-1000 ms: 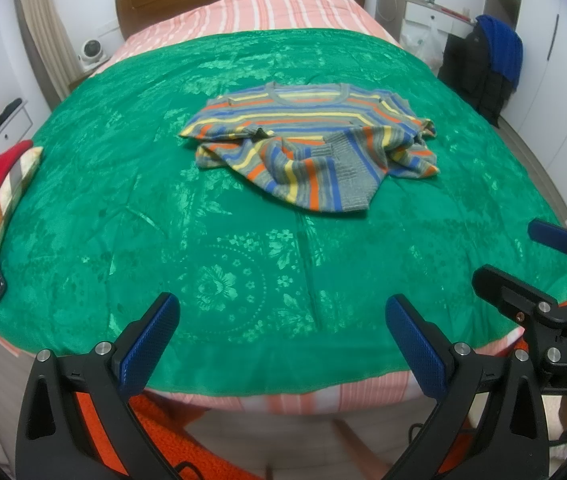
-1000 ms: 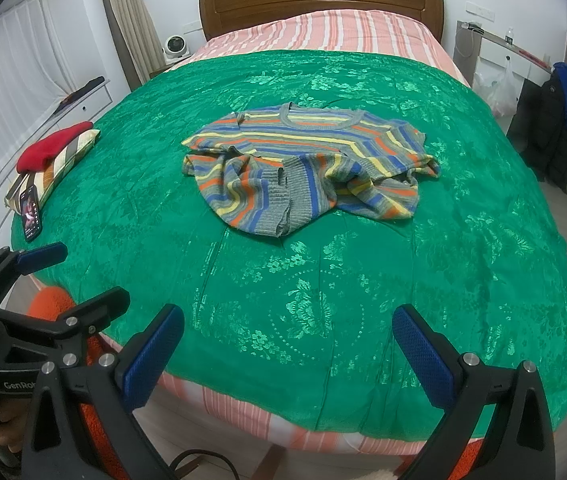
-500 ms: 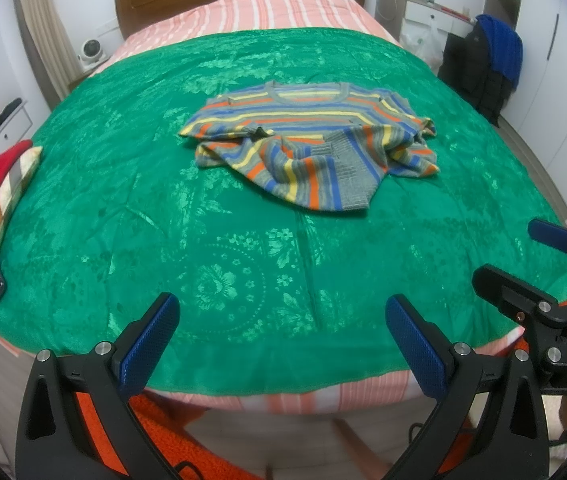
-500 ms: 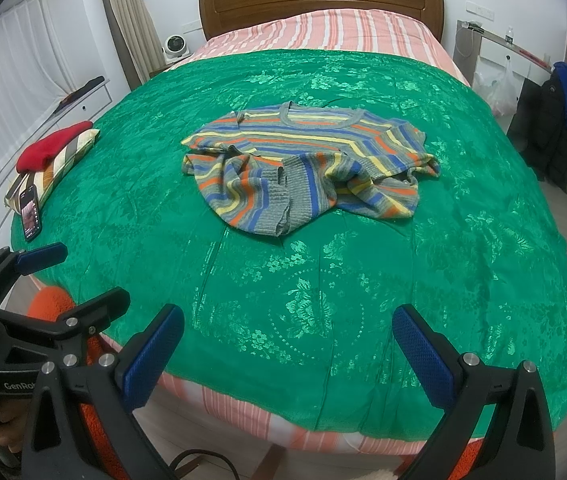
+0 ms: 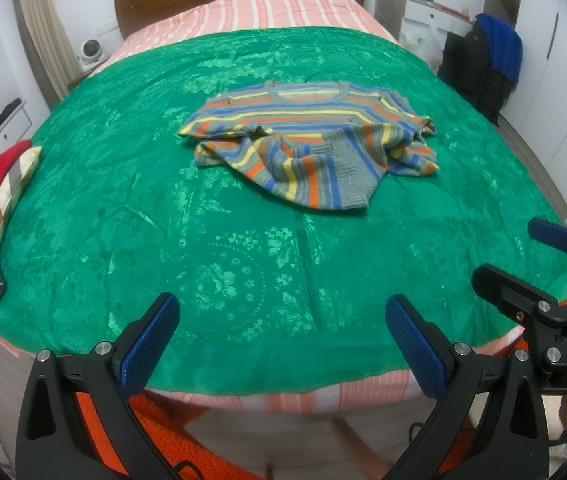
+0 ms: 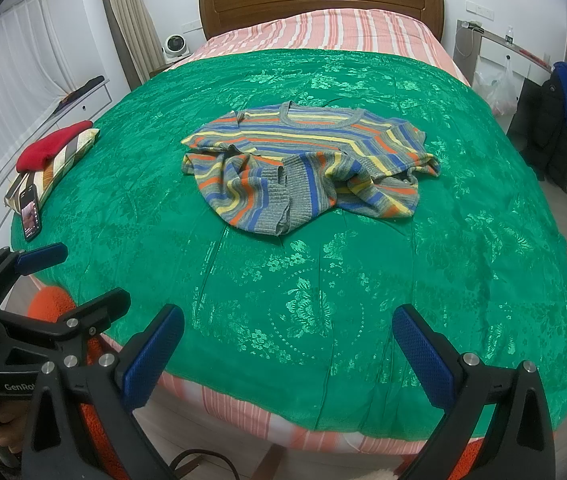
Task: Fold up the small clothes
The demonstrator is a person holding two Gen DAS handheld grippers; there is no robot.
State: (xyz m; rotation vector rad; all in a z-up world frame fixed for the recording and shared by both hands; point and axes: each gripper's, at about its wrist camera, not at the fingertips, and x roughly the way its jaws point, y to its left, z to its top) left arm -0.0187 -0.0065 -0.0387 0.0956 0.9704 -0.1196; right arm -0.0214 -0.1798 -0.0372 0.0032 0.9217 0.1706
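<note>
One rumpled striped knit sweater [image 5: 311,144] lies mid-bed on the green floral bedspread [image 5: 223,240], at twelve o'clock from both tongs. Left tongs [image 5: 279,334] and right tongs [image 6: 287,344] hover at the foot edge, jaws apart, empty. One phone [image 6: 30,212] lies at nine o'clock.

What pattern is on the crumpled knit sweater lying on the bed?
The knit sweater has grey, blue, yellow and orange stripes, with a grey neckband. The right wrist view shows it best.

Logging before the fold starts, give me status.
Left gripper and right gripper open, empty. Striped knit sweater crumpled on green bedspread. Nothing in the way.
</note>
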